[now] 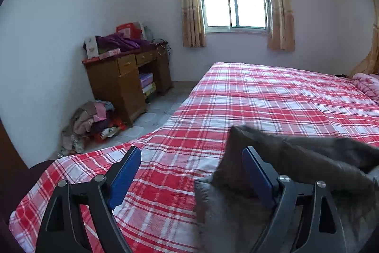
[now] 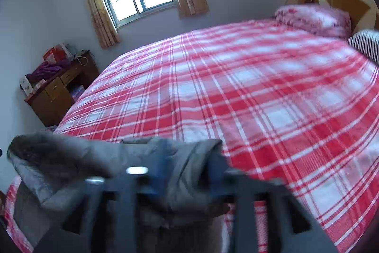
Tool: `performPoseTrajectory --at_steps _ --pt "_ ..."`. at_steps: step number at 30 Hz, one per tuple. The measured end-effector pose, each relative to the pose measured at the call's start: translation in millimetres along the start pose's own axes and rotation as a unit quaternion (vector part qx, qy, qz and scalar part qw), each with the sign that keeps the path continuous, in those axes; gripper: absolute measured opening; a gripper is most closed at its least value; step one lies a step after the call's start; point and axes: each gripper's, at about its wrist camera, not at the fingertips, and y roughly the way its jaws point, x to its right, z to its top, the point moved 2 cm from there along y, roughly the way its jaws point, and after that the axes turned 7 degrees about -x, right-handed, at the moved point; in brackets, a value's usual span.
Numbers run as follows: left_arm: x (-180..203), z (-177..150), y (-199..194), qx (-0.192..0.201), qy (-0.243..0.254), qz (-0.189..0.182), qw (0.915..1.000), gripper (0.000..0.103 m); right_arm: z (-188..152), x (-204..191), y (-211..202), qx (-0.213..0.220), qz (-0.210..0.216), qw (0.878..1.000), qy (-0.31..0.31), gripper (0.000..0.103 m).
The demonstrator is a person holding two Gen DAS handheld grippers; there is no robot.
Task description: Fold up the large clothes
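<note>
A grey coat (image 1: 296,170) is seen bunched at the bed's (image 1: 260,96) six o'clock edge, apparently barely folded, with left gripper (image 1: 191,172) and right gripper (image 2: 187,172) jaws spread wide, gripping nothing.

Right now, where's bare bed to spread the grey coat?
Free: the plaid bedspread from the grey coat up to the pink folded quilt, across to the window-side edge. Crowded: the near corner, under the coat and both grippers.

Wooden desk (image 1: 128,77), curtained window (image 1: 233,1), clothes heap (image 1: 92,120)
</note>
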Motion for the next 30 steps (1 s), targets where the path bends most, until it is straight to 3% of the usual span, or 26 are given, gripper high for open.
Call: performPoseTrajectory --at_steps 1,3,8,10,13,15,18,22,30 --pt "10 -1 -4 0.002 0.002 -0.007 1.0000 0.088 4 -5 -5 0.016 -0.014 1.000 -0.003 0.085" --pt "32 -1 -10 0.009 0.017 -0.025 0.9995 0.088 12 -17 -24 0.053 -0.042 0.998 -0.006 0.087" --pt "102 -6 -3 0.013 0.101 -0.036 0.9941 0.091 7 -66 -39 0.064 -0.057 0.995 -0.050 0.087" --pt "125 -6 11 0.013 0.137 -0.021 0.9902 0.091 0 -88 -28 0.046 -0.039 0.996 -0.072 0.088" --pt "144 -14 49 -0.006 0.177 0.032 0.9836 0.091 -13 -116 -1 0.010 -0.026 0.993 -0.113 0.088" --pt "138 -22 80 -0.045 0.168 0.056 0.9832 0.091 -19 -123 20 -0.017 -0.030 0.992 -0.124 0.088" --pt "113 -40 121 -0.121 0.104 0.043 0.9863 0.091 -26 -119 50 -0.051 -0.039 0.989 -0.130 0.088" --pt "104 -50 131 -0.125 0.073 0.031 0.9889 0.098 -38 -102 79 -0.086 -0.034 0.990 -0.104 0.088" --pt "107 -59 144 -0.134 0.067 0.029 0.9883 0.102 -45 -99 85 -0.080 -0.036 0.991 -0.098 0.090"
